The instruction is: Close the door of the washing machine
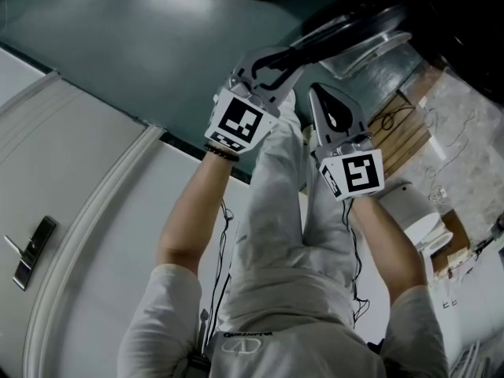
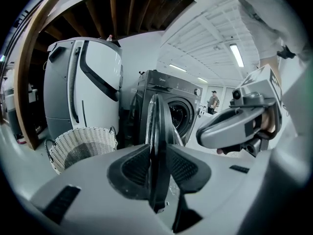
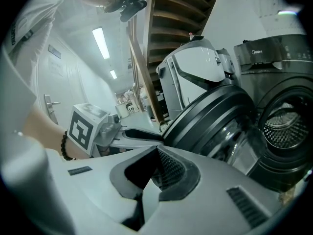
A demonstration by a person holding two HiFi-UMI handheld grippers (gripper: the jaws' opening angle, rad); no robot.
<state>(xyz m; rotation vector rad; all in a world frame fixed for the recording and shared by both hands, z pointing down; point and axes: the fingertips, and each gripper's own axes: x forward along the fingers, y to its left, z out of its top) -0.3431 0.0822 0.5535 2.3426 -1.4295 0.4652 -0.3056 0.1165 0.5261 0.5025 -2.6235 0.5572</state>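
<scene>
The dark washing machine (image 2: 188,99) stands ahead with its round door (image 2: 155,126) swung open, seen edge-on in the left gripper view. My left gripper (image 2: 159,151) is shut on that door's rim, one pad on each face. In the right gripper view the open door (image 3: 215,121) shows its glass and thick black rim, with the steel drum (image 3: 286,129) behind it. My right gripper (image 3: 155,153) is shut with nothing in it, just left of the door and beside the left gripper (image 3: 132,136). From the head view both grippers, left (image 1: 293,53) and right (image 1: 319,93), reach toward the door (image 1: 376,44).
A white wicker basket (image 2: 80,148) sits on the floor left of the machine, under a tall white and grey appliance (image 2: 83,82). Wooden beams (image 3: 171,13) run overhead. A white room door with a handle (image 1: 31,250) is on the left. A person (image 2: 213,101) stands far back.
</scene>
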